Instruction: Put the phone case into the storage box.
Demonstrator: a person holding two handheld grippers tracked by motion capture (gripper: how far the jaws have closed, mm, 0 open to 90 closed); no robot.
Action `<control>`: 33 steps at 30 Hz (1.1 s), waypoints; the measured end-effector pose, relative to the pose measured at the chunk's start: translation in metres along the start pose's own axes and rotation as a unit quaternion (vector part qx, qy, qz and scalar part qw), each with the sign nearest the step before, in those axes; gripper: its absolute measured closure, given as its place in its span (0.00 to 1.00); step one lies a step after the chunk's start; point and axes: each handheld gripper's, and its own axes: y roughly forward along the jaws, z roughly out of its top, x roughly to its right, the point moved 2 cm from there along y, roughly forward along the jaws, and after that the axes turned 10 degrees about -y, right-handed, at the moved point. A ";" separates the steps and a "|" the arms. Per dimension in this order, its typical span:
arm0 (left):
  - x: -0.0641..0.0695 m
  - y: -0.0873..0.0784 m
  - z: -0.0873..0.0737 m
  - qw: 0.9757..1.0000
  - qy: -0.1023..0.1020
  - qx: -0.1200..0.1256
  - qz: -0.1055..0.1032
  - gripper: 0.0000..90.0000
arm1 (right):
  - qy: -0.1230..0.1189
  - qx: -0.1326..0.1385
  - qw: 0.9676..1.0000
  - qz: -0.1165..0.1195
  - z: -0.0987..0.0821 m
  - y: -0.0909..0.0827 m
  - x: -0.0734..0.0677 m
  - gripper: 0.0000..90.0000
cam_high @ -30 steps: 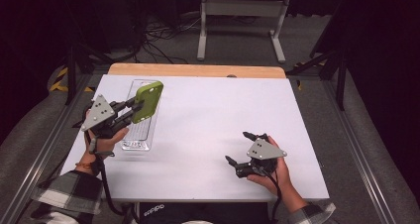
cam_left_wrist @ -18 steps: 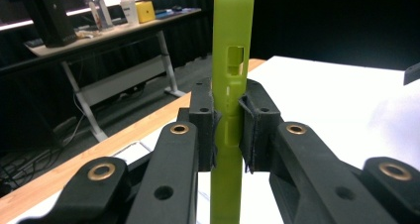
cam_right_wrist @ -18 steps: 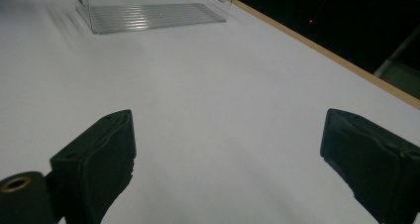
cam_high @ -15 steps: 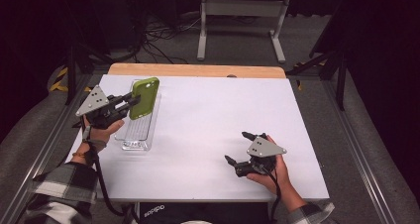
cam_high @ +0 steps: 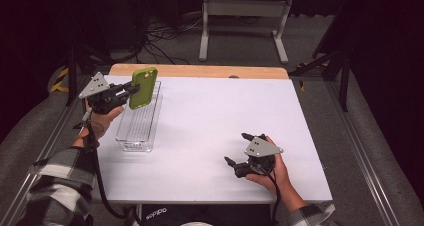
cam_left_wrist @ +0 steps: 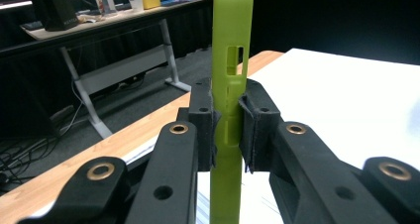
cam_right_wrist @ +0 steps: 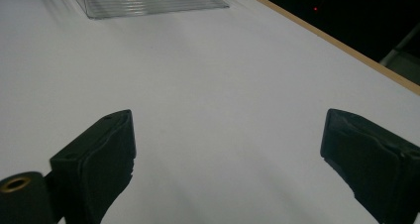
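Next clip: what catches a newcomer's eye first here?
The bright green phone case, held upright by the left gripper above the clear plastic tray at the table's left. The right gripper sits open and empty near the front right of the white table.

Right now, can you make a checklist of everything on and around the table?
Surface: white table with a wooden far edge.
Job's things: green phone case, held upright above the clear plastic tray.
Clutter: nothing seen.
Grippers: left gripper shut on the phone case's edge; right gripper open, low over the table.
Cables: black cable trails from the left gripper; loose cables on the floor.
Surroundings: grey table frame behind, dark room.
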 end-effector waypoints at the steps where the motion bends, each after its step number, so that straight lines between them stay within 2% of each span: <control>1: -0.004 0.003 0.000 1.000 -0.008 -0.002 -0.003 0.87 | 0.000 -0.001 1.000 -0.001 0.000 0.001 0.000 0.09; 2: -0.004 0.003 0.000 1.000 -0.008 -0.002 -0.003 0.87 | 0.000 -0.001 1.000 -0.001 0.000 0.001 0.000 0.09; 3: -0.011 0.009 -0.003 1.000 -0.010 -0.008 -0.012 0.87 | 0.000 -0.004 1.000 0.001 -0.001 0.001 0.000 0.09; 6: -0.024 0.019 -0.009 1.000 -0.021 -0.019 0.001 0.87 | -0.005 -0.014 1.000 0.021 -0.002 0.005 -0.002 0.09; 7: -0.030 0.022 -0.012 0.999 -0.029 -0.021 0.003 0.87 | -0.006 -0.016 1.000 0.024 -0.002 0.005 -0.003 0.09; 8: -0.030 0.022 -0.012 0.999 -0.029 -0.021 0.003 0.87 | -0.010 -0.018 0.999 0.028 -0.001 0.006 -0.004 0.09; 9: -0.039 0.026 -0.016 0.999 -0.037 -0.026 0.004 0.87 | -0.011 -0.019 0.999 0.030 -0.001 0.007 -0.005 0.09; 10: -0.039 0.026 -0.016 0.999 -0.037 -0.026 0.004 0.87 | -0.011 -0.019 0.999 0.030 -0.001 0.007 -0.005 0.09; 11: -0.046 0.030 -0.019 0.998 -0.048 -0.026 0.005 0.87 | -0.011 -0.024 0.999 0.031 -0.001 0.009 -0.006 0.10; 12: -0.046 0.030 -0.019 0.998 -0.048 -0.026 0.005 0.87 | -0.011 -0.024 0.999 0.031 -0.001 0.009 -0.006 0.10; 13: -0.054 0.034 -0.024 0.998 -0.062 -0.027 0.011 0.87 | -0.010 -0.030 0.999 0.033 -0.001 0.011 -0.007 0.10; 18: -0.063 0.041 -0.027 0.997 -0.072 -0.021 0.016 0.87 | -0.018 -0.042 0.998 0.042 -0.002 0.013 -0.011 0.09; 21: -0.064 0.043 -0.028 0.997 -0.070 -0.023 0.019 0.87 | -0.022 -0.042 0.998 0.045 -0.002 0.014 -0.011 0.09; 24: -0.066 0.052 -0.033 0.997 -0.069 -0.033 0.024 0.87 | -0.027 -0.046 0.997 0.049 -0.002 0.015 -0.013 0.09; 27: -0.068 0.058 -0.038 0.996 -0.061 -0.055 0.026 0.87 | -0.033 -0.048 0.997 0.050 -0.001 0.015 -0.014 0.09; 29: -0.069 0.060 -0.039 0.996 -0.064 -0.045 0.032 0.86 | -0.041 -0.049 0.997 0.051 -0.001 0.015 -0.015 0.09; 30: -0.070 0.061 -0.040 0.996 -0.068 -0.046 0.029 0.86 | -0.044 -0.051 0.996 0.052 -0.001 0.015 -0.015 0.09; 31: -0.071 0.062 -0.040 0.997 -0.058 -0.045 0.035 0.86 | -0.047 -0.053 0.996 0.053 -0.001 0.015 -0.016 0.09; 32: -0.071 0.063 -0.040 0.996 -0.058 -0.042 0.046 0.86 | -0.048 -0.056 0.996 0.054 -0.001 0.015 -0.016 0.09; 33: -0.071 0.063 -0.040 0.996 -0.058 -0.042 0.046 0.86 | -0.048 -0.056 0.996 0.054 -0.001 0.015 -0.016 0.09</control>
